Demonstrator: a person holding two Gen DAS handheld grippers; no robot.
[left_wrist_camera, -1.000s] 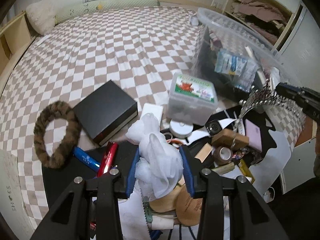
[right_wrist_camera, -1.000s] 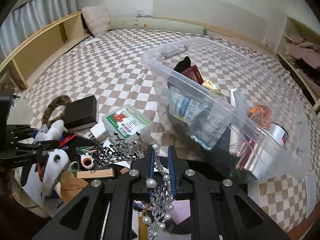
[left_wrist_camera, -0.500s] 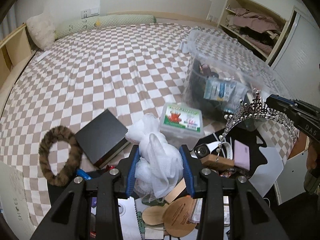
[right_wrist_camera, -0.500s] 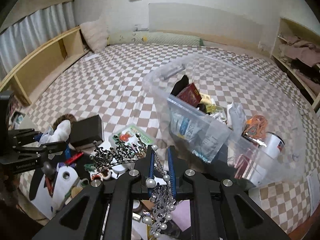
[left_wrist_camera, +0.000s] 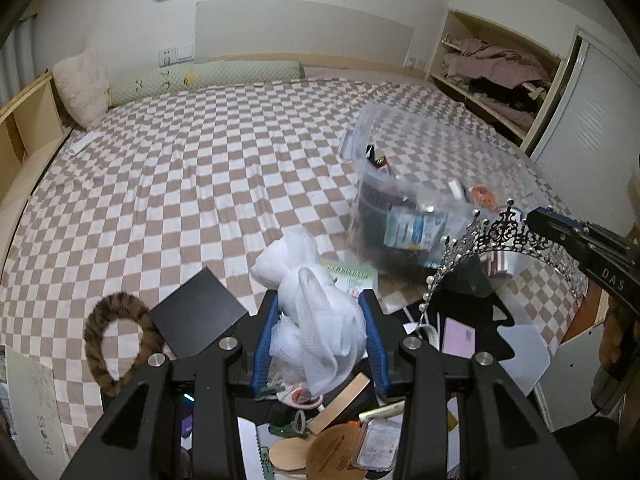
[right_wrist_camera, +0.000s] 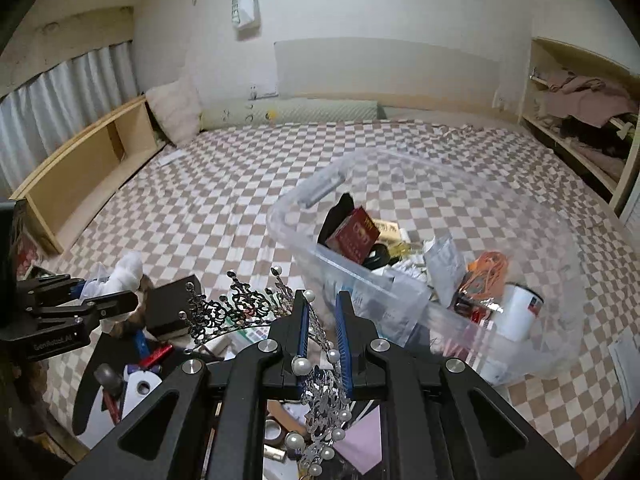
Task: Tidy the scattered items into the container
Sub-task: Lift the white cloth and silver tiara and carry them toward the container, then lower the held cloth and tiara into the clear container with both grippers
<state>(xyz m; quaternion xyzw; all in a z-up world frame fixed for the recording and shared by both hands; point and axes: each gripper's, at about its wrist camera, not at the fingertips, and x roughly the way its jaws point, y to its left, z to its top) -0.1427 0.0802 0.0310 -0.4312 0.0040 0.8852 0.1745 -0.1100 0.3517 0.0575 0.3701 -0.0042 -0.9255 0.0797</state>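
Two loads are in the air at once: the left gripper (left_wrist_camera: pixel 320 332) is clenched on a white mesh pouf (left_wrist_camera: pixel 316 312), and the right gripper (right_wrist_camera: pixel 322 344) is pinched tight on the thin band of a beaded tiara (right_wrist_camera: pixel 240 308), most of which arcs out toward nine o'clock. The clear plastic container (right_wrist_camera: pixel 532 320) sits on the checked bedspread (left_wrist_camera: pixel 180 184) at about one o'clock from the right gripper, already half full. Here's the worry: that tiara is held by a sliver of metal, so it could twist in the jaws or snag its points on the container's rim going in. The pouf is soft and bulging past the pads, so I'd guess it could catch on the tiara if both reach the container together. Readable writing is scarce: "DAS" on the right gripper's side, "SHOES" on a sheet (left_wrist_camera: pixel 32 412) at eight o'clock in the left view, "SWEET" on a hanging bag (right_wrist_camera: pixel 244 2).
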